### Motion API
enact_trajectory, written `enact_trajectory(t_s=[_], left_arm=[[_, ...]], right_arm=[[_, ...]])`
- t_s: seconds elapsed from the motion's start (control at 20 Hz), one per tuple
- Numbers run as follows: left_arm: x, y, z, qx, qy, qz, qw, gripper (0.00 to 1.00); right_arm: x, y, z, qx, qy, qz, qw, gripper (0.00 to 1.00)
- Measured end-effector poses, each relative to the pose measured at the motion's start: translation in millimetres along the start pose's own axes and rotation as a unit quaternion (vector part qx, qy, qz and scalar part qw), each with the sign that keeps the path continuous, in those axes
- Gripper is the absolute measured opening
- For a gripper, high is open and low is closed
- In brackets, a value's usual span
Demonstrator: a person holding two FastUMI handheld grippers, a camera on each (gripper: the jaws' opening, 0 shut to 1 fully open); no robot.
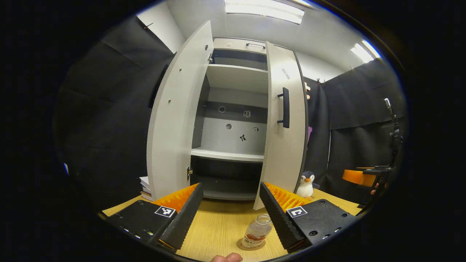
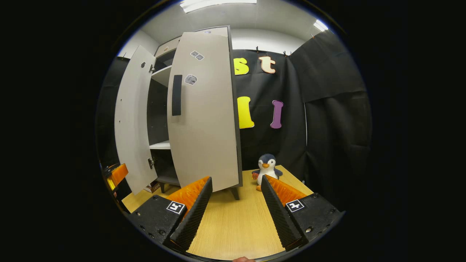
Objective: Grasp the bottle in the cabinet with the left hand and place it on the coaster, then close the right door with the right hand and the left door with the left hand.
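Bottle [image 1: 257,232] standing upright on the coaster [image 1: 243,246] on the wooden table [image 1: 218,225], at 6 o'clock in the left gripper view, cap end toward the cabinet [image 1: 233,109]. Left gripper [image 1: 231,214] raised above it, fingers spread wide and clamped on nothing; bottle just beside the inner face of the right-hand finger [image 1: 278,218], whether touching or clear not possible to tell. Both doors open: left door [image 1: 178,120] swung out at 9 o'clock, right door [image 1: 285,127] ajar at 3 o'clock with its dark handle [image 1: 285,107] facing out. Shelves bare inside.

In the right gripper view, right gripper [image 2: 236,207] low over the table, fingers also apart and empty, right door [image 2: 204,116] at 11 o'clock, plush penguin [image 2: 267,168] at 1 o'clock near the door's outer edge.

Placement judged done; closing the right door next. Best pushed on the flat outer face near the handle edge, far from the hinge, with 1 slow, steady sweep. Worth keeping the left gripper lifted clear of the bottle to avoid tipping it, and away from the gap between the 2 doors.
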State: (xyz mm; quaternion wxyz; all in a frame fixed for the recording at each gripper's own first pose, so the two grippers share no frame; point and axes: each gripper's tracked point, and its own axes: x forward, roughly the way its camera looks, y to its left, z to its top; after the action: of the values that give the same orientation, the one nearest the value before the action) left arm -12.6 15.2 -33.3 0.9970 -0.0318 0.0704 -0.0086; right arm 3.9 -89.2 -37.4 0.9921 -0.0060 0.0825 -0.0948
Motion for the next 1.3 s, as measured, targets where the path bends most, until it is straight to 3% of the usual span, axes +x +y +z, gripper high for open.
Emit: enact_trajectory(t_s=[0.15,0.2,0.25,0.3,0.45,0.55,0.6,0.7,0.75,0.85,0.95,1.1,1.15,1.3], left_arm=[[0,-5,11,-0.016,0.0,-0.008,1.0,0.99],[-1,-7,21,-0.024,-0.008,-0.013,1.0,0.95],[0,-5,32,-0.026,-0.019,-0.014,0.999,0.99],[-1,0,43,-0.023,-0.032,-0.008,0.999,0.95],[-7,21,82,-0.017,-0.079,0.015,0.997,0.99],[-14,26,96,-0.053,-0.087,0.01,0.995,0.91],[-18,37,107,-0.071,-0.097,0.014,0.993,0.95],[-24,76,132,-0.079,-0.129,0.054,0.987,0.99],[-30,103,143,-0.072,-0.141,0.086,0.984,0.95],[-40,154,156,-0.05,-0.16,0.153,0.974,1.0],[-38,196,169,-0.028,-0.168,0.202,0.964,0.95],[-10,236,178,-0.018,-0.161,0.233,0.959,0.95],[0,244,181,-0.02,-0.167,0.237,0.957,0.99],[20,256,181,-0.008,-0.166,0.24,0.956,0.95]], right_arm=[[2,4,7,-0.015,-0.011,0.007,1.0,0.83],[4,5,9,-0.02,-0.014,0.01,1.0,0.83],[5,6,11,-0.022,-0.017,0.013,1.0,0.83],[7,8,14,-0.021,-0.021,0.016,0.999,0.83],[9,16,12,-0.016,-0.021,0.028,0.999,0.83],[12,20,11,-0.021,-0.018,0.033,0.999,0.83],[13,21,10,-0.023,-0.017,0.035,0.999,0.83],[13,24,12,-0.024,-0.019,0.04,0.999,0.83],[14,26,13,-0.023,-0.02,0.042,0.999,0.83],[14,31,13,-0.023,-0.019,0.048,0.998,0.83],[15,33,13,-0.022,-0.019,0.051,0.998,0.83],[14,33,12,-0.02,-0.017,0.054,0.998,0.83],[14,30,12,-0.022,-0.017,0.051,0.998,0.83],[15,22,19,-0.02,-0.02,0.039,0.999,0.83]])
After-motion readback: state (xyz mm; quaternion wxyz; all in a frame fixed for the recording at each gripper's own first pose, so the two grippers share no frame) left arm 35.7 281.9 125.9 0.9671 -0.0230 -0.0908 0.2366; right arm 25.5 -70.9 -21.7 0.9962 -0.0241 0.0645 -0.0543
